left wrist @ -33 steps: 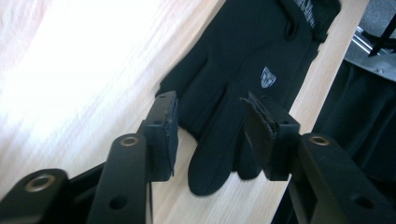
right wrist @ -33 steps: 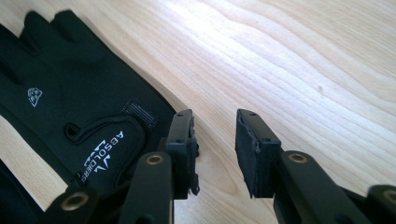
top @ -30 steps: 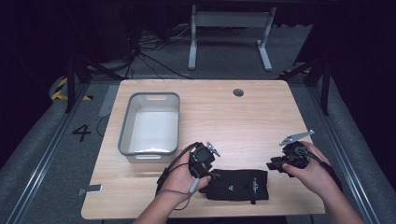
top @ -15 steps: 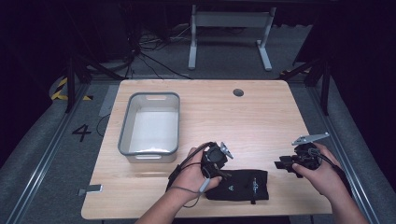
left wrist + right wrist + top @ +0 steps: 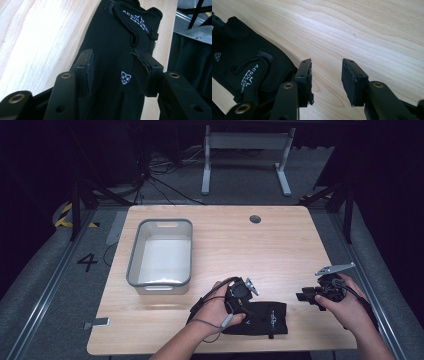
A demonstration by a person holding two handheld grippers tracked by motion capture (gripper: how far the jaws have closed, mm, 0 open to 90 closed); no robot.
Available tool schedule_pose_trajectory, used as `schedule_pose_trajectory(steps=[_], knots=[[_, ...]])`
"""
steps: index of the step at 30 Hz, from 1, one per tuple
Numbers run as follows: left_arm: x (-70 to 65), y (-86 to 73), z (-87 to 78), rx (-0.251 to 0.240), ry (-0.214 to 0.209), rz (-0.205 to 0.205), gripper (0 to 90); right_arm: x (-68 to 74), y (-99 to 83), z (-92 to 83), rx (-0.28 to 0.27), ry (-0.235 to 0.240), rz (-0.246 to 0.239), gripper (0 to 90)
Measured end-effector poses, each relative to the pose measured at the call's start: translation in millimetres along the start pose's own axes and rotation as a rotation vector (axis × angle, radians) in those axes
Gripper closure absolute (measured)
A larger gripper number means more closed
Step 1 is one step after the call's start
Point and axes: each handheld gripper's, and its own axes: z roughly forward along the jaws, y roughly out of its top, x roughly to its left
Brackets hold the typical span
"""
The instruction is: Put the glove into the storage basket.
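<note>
Your left gripper [image 5: 239, 296] hovers, jaws parted and just opened further, directly over the left end of the black glove [image 5: 262, 318] lying lengthwise left-to-right at the table's [image 5: 280, 245] near edge, while your right gripper [image 5: 309, 296], widening on nothing, sits just right of it.

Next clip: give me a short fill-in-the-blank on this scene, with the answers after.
1. The glove lying on the table is ____ in colour.
2. The grey bin stands to the ____ of the glove in the high view.
3. The jaws of the left gripper stand over the ____.
4. Between the jaws of the right gripper lies bare ____.

Answers: black; left; glove; table
</note>
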Motion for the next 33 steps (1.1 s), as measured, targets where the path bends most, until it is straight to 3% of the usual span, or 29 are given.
schedule_pose_trajectory(steps=[4,7,11,18,23,28,31,33], knots=[[-3.1,1.5,9.7,-0.007,-0.005,0.057,45.9,0.3,0.6,0.4,0.0,0.01,0.002,60.9],[-3.2,2.1,14.6,0.025,0.01,0.04,44.0,0.5,0.6,0.5,0.001,0.012,0.001,60.6],[-2.6,1.9,18.8,0.031,0.02,0.033,38.1,1.0,0.4,0.0,-0.005,0.013,0.003,60.6],[-1.8,-1.2,31.0,0.062,0.009,0.087,32.0,2.9,1.0,-0.1,-0.003,0.028,-0.018,60.0],[-2.5,-2.3,35.6,0.076,0.03,0.113,32.3,4.0,1.2,2.0,0.004,0.033,-0.026,59.4],[-4.2,-6.4,38.6,0.055,0.056,0.116,32.6,5.9,1.3,3.3,0.007,0.039,-0.037,58.8],[-7.8,-6.4,40.4,0.062,0.089,0.156,32.6,7.0,1.7,4.1,0.013,0.041,-0.041,58.8],[-7.8,-7.5,40.2,0.066,0.092,0.159,33.2,8.3,1.7,5.0,0.012,0.039,-0.044,58.8]])
